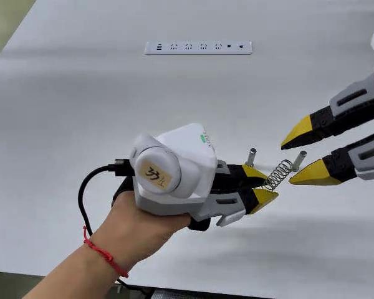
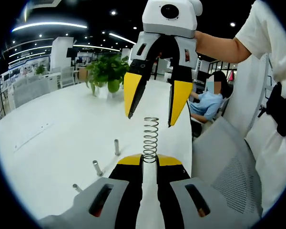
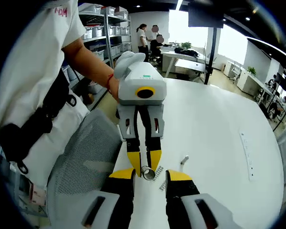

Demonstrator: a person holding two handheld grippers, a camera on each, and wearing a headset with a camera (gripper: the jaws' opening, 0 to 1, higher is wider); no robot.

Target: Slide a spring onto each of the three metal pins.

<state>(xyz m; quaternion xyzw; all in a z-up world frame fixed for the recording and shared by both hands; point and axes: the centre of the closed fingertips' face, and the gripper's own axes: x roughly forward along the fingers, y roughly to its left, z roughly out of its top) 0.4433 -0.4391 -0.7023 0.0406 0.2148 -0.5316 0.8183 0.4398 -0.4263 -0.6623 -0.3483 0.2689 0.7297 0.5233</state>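
My left gripper (image 1: 270, 185) is shut on one end of a wire spring (image 1: 278, 174), which sticks out toward the right, above the white table. My right gripper (image 1: 288, 164) stands open facing it, one yellow tip on either side of the spring's free end without touching it. In the left gripper view the spring (image 2: 151, 138) rises from my shut jaws toward the open right gripper (image 2: 150, 119). Three short metal pins stand upright on the table: one (image 2: 117, 147), a second (image 2: 97, 167) and a third (image 2: 76, 187). Two pins (image 1: 251, 156) (image 1: 298, 160) stand just behind the spring.
A white power strip (image 1: 198, 47) lies at the far side of the table. A black cable (image 1: 86, 187) loops from the left gripper's body. A grey mesh chair (image 3: 81, 162) stands at the table's near edge, with the person behind it.
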